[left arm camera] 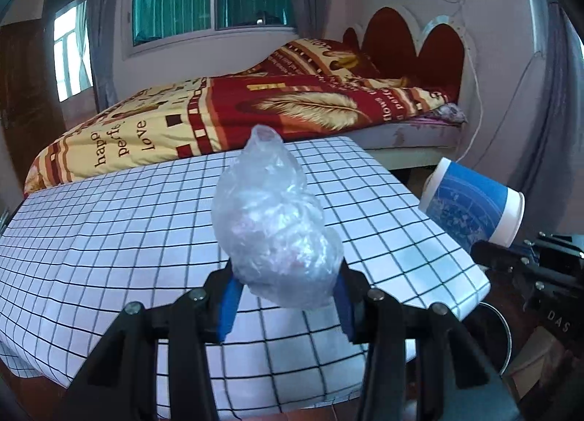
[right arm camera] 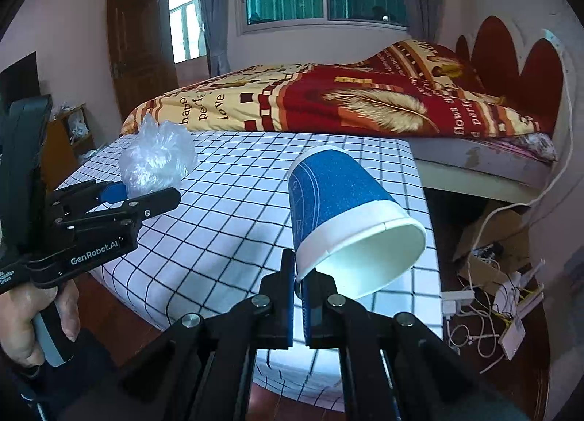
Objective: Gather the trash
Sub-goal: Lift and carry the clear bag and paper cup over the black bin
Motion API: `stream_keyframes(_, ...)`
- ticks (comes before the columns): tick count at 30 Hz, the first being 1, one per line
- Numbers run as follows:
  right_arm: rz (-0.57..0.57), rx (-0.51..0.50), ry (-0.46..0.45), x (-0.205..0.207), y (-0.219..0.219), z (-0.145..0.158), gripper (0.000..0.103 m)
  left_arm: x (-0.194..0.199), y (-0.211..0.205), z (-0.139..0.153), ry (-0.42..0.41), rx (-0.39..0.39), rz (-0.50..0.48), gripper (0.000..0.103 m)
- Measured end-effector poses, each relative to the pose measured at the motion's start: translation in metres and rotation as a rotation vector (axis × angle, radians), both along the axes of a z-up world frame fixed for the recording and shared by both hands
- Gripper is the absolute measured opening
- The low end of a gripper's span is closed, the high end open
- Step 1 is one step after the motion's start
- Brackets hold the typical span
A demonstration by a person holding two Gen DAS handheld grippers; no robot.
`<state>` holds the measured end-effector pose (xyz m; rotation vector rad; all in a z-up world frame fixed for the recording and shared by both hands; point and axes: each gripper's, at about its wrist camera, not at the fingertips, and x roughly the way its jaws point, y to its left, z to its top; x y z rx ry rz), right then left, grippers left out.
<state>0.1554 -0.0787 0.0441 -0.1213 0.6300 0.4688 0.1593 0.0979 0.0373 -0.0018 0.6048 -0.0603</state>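
Currently left gripper (left arm camera: pixel 288 297) clamped on crumpled plastic bag (left arm camera: pixel 272 224), bag bulging up beyond fingertips; slick film may slip free. Right gripper (right arm camera: pixel 298 287) pinched tight on paper cup (right arm camera: pixel 339 209) rim only, cup tilted ahead of jaws; thin rim could tear or pivot out over checked table (right arm camera: pixel 226 224).

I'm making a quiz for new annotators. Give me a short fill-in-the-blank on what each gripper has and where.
1. The left gripper is shut on a crumpled clear plastic ____.
2. The right gripper pinches the paper cup by its ____.
3. The cup's printed band is ____ in colour.
4. Both items hang over the table with a ____ cloth.

Missing words: bag; rim; blue; checked
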Motion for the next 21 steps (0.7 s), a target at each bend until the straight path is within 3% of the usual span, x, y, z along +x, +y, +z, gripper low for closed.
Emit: stream_keyframes(21, -0.187, 0.021, -0.021, -0.051, -0.096, -0.005, 0.004, -0.015, -0.090, -0.021, 0.047, -0.030, -0.189, 0.046)
